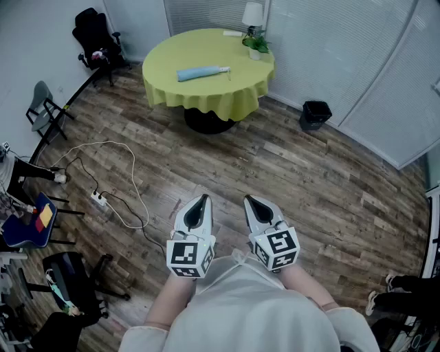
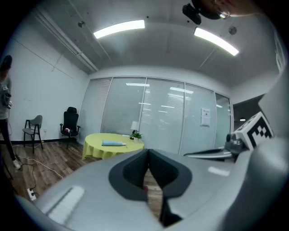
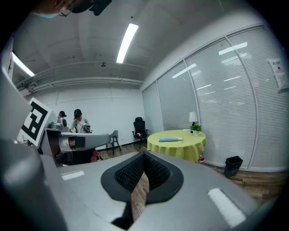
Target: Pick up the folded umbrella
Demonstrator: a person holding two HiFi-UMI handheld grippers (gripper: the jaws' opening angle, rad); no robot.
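The folded umbrella (image 1: 203,72), light blue with a pale handle, lies on a round table under a yellow-green cloth (image 1: 206,96) at the far side of the room. It also shows small in the left gripper view as the umbrella (image 2: 114,143) and in the right gripper view as the umbrella (image 3: 170,139). My left gripper (image 1: 200,201) and right gripper (image 1: 252,202) are held side by side close to the person's body, well short of the table. Both are shut with nothing between their tips, as seen at the left gripper (image 2: 147,154) and the right gripper (image 3: 143,157).
A wide stretch of wood floor lies between me and the table. A lamp (image 1: 252,15) and a potted plant (image 1: 258,45) stand on the table's far edge. A black bin (image 1: 315,113) sits right of it. Chairs (image 1: 96,38), a power strip (image 1: 100,199) and cable lie left. People (image 3: 77,121) stand behind.
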